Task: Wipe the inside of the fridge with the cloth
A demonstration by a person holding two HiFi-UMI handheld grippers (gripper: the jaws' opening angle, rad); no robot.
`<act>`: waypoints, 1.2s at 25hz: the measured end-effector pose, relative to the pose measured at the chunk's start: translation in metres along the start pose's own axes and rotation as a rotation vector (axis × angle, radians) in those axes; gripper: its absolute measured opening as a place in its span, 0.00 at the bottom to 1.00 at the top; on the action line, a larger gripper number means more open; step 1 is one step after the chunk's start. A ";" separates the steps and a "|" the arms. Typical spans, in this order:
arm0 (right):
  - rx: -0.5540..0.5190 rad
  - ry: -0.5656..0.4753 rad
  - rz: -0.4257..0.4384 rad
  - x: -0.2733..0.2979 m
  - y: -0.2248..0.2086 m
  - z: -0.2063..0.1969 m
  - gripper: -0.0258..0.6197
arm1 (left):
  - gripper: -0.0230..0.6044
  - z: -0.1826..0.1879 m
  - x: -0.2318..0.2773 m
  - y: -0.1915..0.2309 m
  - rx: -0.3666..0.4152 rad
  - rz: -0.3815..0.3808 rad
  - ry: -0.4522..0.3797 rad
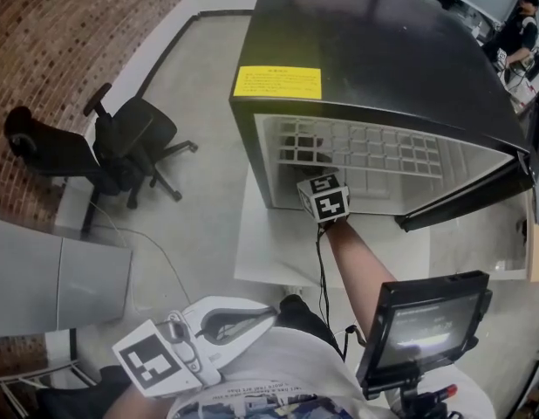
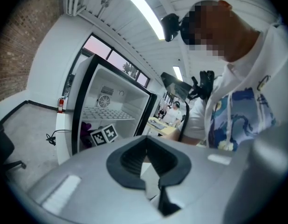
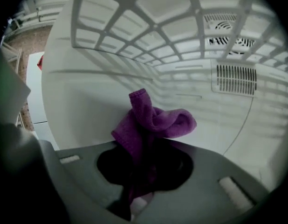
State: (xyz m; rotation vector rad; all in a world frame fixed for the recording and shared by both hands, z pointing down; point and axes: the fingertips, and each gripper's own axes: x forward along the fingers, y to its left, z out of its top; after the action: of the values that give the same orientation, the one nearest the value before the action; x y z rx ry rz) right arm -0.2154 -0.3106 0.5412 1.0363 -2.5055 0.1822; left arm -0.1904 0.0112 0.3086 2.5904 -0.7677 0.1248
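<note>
We had the purple terry cloth (image 3: 151,122) clamped in the right gripper (image 3: 140,174), inside the black, white-lined fridge (image 1: 374,51), under its white grid shelf (image 3: 148,13). Left gripper (image 2: 146,167) was clenched on nothing, near side, outside the fridge.

The boxy metal fridge (image 1: 383,51) is glossy black outside and plain white within, with a white lattice-grid shelf (image 1: 374,151) and a yellow rectangular sticker (image 1: 277,82) on top. The fuzzy terry cloth (image 3: 153,122) is purple. The marker cube (image 1: 324,197) on the grey right gripper (image 3: 144,171) bears black-and-white square patterns. The swivel office chair (image 1: 121,142) is black, the brick wall (image 1: 69,24) red-brown.
</note>
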 end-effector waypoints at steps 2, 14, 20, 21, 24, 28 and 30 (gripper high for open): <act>-0.030 -0.021 -0.029 -0.013 -0.006 0.004 0.16 | 0.05 -0.003 0.000 -0.003 -0.001 -0.016 0.003; -0.078 0.015 -0.344 -0.115 -0.123 -0.028 0.16 | 0.05 -0.010 0.020 -0.026 0.030 -0.178 0.037; -0.032 0.108 -0.452 -0.135 -0.166 -0.058 0.16 | 0.05 -0.006 0.030 -0.025 0.034 -0.199 0.055; -0.026 0.124 -0.454 -0.134 -0.169 -0.064 0.16 | 0.05 -0.005 0.032 -0.024 0.036 -0.199 0.059; -0.001 0.157 -0.448 -0.127 -0.172 -0.077 0.16 | 0.05 -0.003 0.035 -0.021 0.036 -0.193 0.069; 0.027 0.175 -0.409 -0.111 -0.161 -0.086 0.16 | 0.05 -0.002 0.038 -0.017 0.031 -0.179 0.074; 0.029 0.175 -0.380 -0.102 -0.150 -0.086 0.16 | 0.05 -0.001 0.038 -0.015 0.027 -0.174 0.073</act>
State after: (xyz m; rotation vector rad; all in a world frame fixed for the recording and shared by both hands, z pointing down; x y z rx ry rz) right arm -0.0178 -0.3280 0.5696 1.4182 -2.1118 0.1858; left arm -0.1499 0.0037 0.3115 2.6483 -0.5160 0.1770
